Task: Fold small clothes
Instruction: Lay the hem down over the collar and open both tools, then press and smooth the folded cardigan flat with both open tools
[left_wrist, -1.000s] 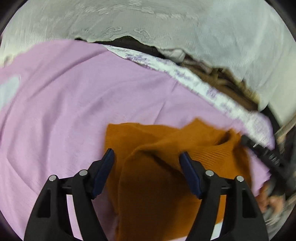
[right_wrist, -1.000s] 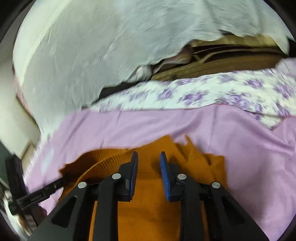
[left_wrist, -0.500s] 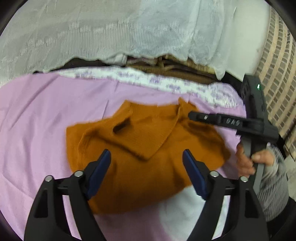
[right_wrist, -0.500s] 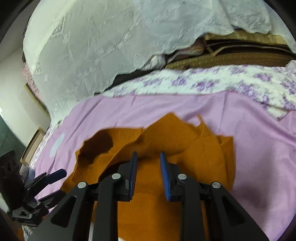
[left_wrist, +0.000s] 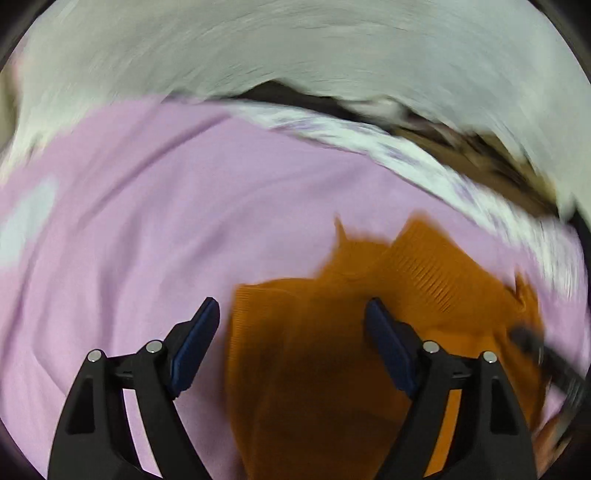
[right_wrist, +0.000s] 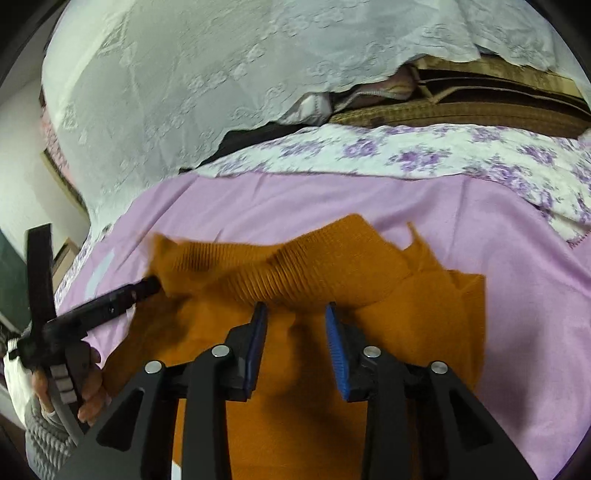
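An orange ribbed knit garment (right_wrist: 369, 332) lies rumpled on a lilac sheet (right_wrist: 517, 295), with a folded ridge across its far part. My right gripper (right_wrist: 295, 310) hovers over the garment's middle. Its jaws are opening and stand apart, with fabric under them but not pressed by the pads. The left wrist view is blurred. There my left gripper (left_wrist: 291, 314) is open wide over the garment's (left_wrist: 424, 288) left edge, gripping nothing. In the right wrist view the left gripper (right_wrist: 147, 286) reaches the garment's left corner. The right gripper's black finger (left_wrist: 543, 354) shows at the right edge of the left wrist view.
A white lace cloth (right_wrist: 221, 92) hangs at the back, above a purple-flowered cloth (right_wrist: 424, 155) and brown woven mats (right_wrist: 461, 114). A hand (right_wrist: 88, 395) in a grey knit sleeve (right_wrist: 44, 439) holds the left gripper. The lilac sheet (left_wrist: 147, 221) spreads wide to the left.
The right gripper's jaws have widened over the garment. The left wrist view swung, so the garment now sits lower right. The left gripper came in to the garment's left corner.
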